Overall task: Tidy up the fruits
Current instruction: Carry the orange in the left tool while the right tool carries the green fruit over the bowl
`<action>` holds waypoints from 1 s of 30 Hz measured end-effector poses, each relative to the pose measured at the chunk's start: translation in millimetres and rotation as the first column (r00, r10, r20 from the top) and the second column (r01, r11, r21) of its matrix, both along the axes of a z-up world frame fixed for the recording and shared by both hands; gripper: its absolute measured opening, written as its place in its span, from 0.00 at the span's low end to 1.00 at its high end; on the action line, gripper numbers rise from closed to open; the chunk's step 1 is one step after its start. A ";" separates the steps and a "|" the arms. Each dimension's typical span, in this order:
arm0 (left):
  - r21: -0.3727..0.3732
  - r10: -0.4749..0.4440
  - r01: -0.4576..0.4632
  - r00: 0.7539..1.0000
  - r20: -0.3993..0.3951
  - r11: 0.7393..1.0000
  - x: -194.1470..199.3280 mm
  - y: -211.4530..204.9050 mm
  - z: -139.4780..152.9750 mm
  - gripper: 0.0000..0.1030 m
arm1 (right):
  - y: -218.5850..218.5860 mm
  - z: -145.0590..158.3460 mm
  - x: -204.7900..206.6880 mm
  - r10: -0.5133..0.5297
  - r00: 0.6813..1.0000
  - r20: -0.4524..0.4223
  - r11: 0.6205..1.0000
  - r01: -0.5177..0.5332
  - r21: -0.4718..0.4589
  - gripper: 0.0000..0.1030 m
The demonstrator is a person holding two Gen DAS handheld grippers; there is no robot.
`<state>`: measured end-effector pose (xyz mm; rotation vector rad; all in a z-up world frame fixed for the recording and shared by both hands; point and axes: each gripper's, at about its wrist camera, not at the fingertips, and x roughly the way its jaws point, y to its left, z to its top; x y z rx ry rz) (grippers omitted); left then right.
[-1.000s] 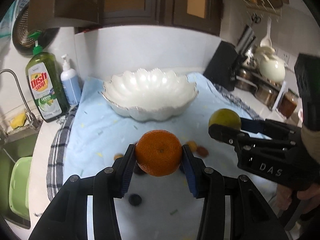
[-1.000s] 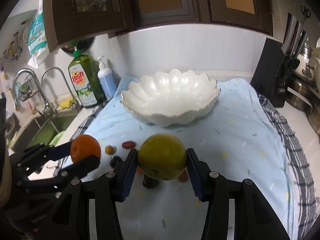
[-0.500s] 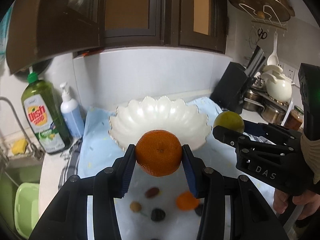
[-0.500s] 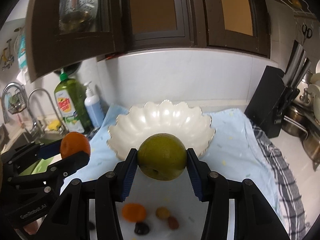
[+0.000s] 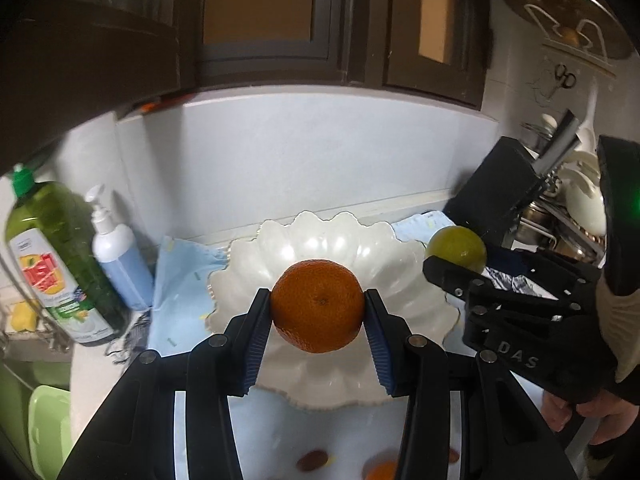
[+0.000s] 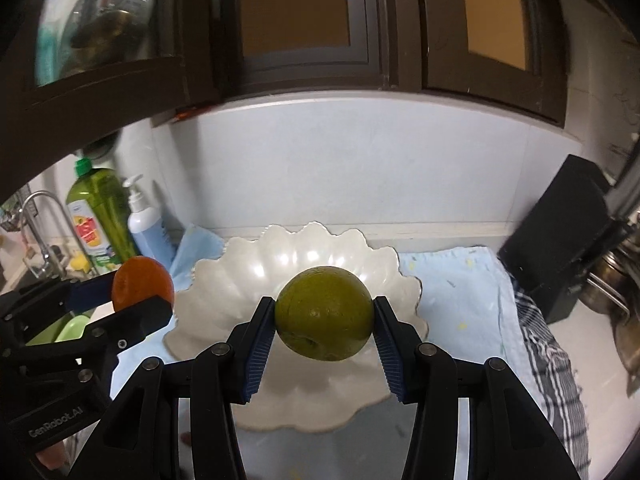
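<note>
Both hand-held grippers are moving in over the bowl (image 6: 224,276) vs a sec ago; the small fruits that were ahead are now dropping to the 6 o'clock edge of the left view. Left hand-held gripper (image 5: 318,312) is clamping the orange (image 5: 318,306) w/ both blue ribbed pads pressing its sides; right hand-held gripper (image 6: 325,316) is clamping the green citrus (image 6: 325,313) the same way. Seen from the left view, the citrus is sitting at 3 o'clock of the orange, by the bowl's rim.

Both fruits are hanging above the bowl's hollow, prob. so they can be released straight in w/o rolling off the cloth (image 6: 452,280). Grip is across the widest part, which keeps round fruit from squirting out.

Bowl: glossy white, scalloped rim, looks ceramic. Orange: dimpled matte skin. Citrus: duller, slightly lumpy. Cloth on the counter is soft pale blue w/ flecks. Leftover small fruits (image 5: 312,460) are lying near 6 o'clock.
</note>
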<state>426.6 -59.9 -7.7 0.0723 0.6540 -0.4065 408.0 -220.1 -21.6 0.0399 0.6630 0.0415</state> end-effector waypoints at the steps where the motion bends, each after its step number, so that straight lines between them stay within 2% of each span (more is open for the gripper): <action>1: 0.004 0.004 -0.004 1.000 -0.013 1.000 9.4 -3.1 -0.7 0.44 | -2.8 -2.5 9.0 0.005 1.000 -0.015 1.000 -0.005 0.002 0.48; 4: 0.022 0.019 -0.019 0.999 -0.027 1.000 30.0 -10.2 -3.5 0.44 | -7.6 -9.3 30.1 0.013 0.999 -0.051 1.000 -0.012 0.012 0.48; 12: 0.029 0.020 -0.016 0.991 -0.132 0.999 84.8 -21.8 -24.7 0.44 | -11.2 -36.8 86.8 0.052 0.985 -0.165 0.999 -0.052 0.002 0.48; 18: 0.037 0.029 -0.021 0.971 -0.236 0.999 122.6 -25.6 -52.0 0.44 | -8.3 -63.9 121.4 0.093 0.961 -0.261 0.995 -0.100 -0.014 0.48; 24: 0.072 0.054 -0.033 0.951 -0.305 0.997 145.5 -28.6 -75.2 0.44 | -11.5 -89.7 147.8 0.115 0.930 -0.349 0.992 -0.124 -0.002 0.48; 30: 0.098 0.082 -0.052 0.938 -0.337 0.994 156.2 -29.2 -87.5 0.44 | -12.1 -102.1 157.8 0.127 0.913 -0.388 0.990 -0.143 -0.012 0.48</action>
